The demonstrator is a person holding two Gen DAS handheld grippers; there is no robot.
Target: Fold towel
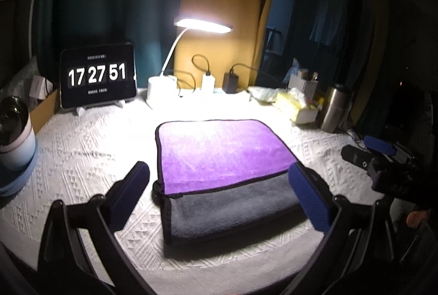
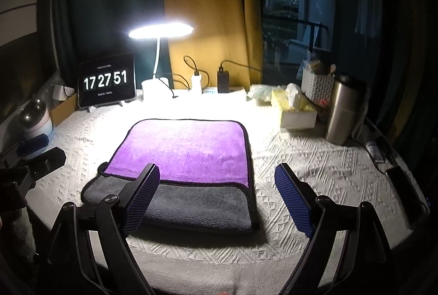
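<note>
A folded towel (image 1: 219, 152), purple on top with a grey layer showing along its near edge, lies flat on the white textured tablecloth (image 1: 90, 158). It also shows in the right wrist view (image 2: 186, 150). My left gripper (image 1: 219, 171) is open and empty, its blue-padded fingers (image 1: 131, 185) straddling the towel's near edge just above it. My right gripper (image 2: 217, 174) is open and empty above the towel's near right corner. The right gripper also shows at the right edge of the left wrist view (image 1: 366, 155).
A lit desk lamp (image 1: 202, 24), a tablet clock (image 1: 98, 77), chargers with cables (image 1: 208, 81), a tissue box (image 2: 295, 109), a white basket (image 2: 317, 87) and a steel tumbler (image 2: 342, 114) line the back. A cup (image 1: 13, 130) stands at far left. A phone (image 2: 405, 185) lies at right.
</note>
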